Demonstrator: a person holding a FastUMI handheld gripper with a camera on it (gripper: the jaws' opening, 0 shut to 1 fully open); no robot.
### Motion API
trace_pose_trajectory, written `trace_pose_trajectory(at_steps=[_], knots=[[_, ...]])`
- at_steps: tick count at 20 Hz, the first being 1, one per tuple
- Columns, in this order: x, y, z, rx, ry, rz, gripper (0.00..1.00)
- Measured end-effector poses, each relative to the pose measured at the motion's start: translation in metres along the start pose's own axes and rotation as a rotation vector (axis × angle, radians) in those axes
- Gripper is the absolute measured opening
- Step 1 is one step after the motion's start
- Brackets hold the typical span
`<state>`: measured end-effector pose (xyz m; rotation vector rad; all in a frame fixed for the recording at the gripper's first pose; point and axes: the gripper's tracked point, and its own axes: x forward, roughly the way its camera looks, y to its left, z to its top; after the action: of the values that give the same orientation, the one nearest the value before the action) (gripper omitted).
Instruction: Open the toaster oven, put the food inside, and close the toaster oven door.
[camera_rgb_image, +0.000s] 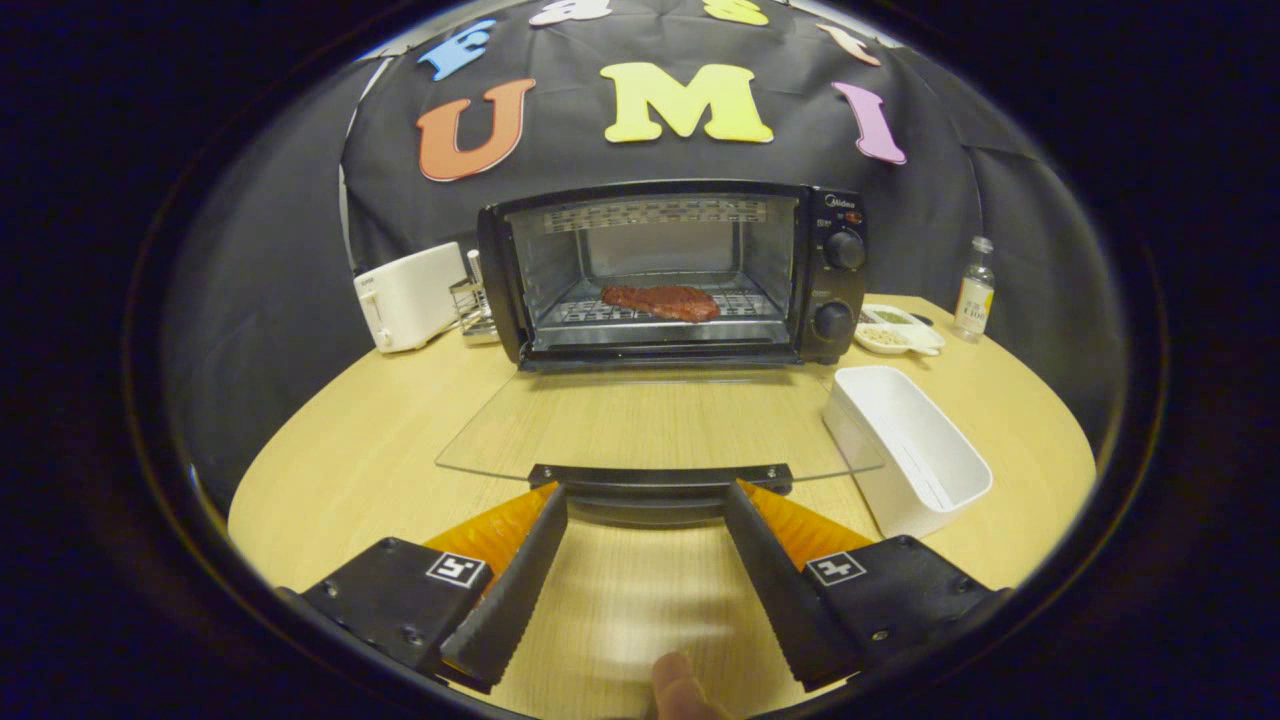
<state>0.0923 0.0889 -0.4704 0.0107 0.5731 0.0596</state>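
A: Our gripper (645, 500) has its jaws spread wide, holding nothing. The door handle (660, 478) sits right at the tips, spanning the gap between them. We can't tell whether the tips touch it.

B: And the door?

A: The glass door (650, 425) is folded fully down, lying flat just above the surface (330, 470), hinged at the far edge on the toaster oven (672, 270). The food (661, 301), a reddish slab, lies on the wire rack (740, 303) inside the cavity, roughly centred.

B: So for us, the close is what's left.

A: That's our read. The handle is a stiff bar, the only sensible hold. The glass panel is rigid but fragile and slick, so we don't pinch the pane or its edge.

B: Weight?

A: Probably light, swinging on the hinge. We'd expect it to snap shut near the top, so we lift from under or around the bar and follow the arc, no shove. The oven body looks light enough to slide far-ward if we push hard.

B: Clutter?

A: A white tub (915, 445) sits right of the door, near its corner. A white toaster (408, 296) stands left of the oven, a condiment dish (900, 330) and a small bottle (974, 292) far right. A fingertip (680, 690) shows near us, behind the jaws.
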Motion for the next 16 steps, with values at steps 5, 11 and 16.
trace_pose_trajectory(at_steps=[5,11,16], knots=[[0.005,0.012,-0.029,0.012,0.128,0.02,1.0],[0.012,-0.001,-0.024,0.022,0.11,-0.036,1.0],[0.008,0.002,-0.014,0.057,0.064,-0.024,1.0]])
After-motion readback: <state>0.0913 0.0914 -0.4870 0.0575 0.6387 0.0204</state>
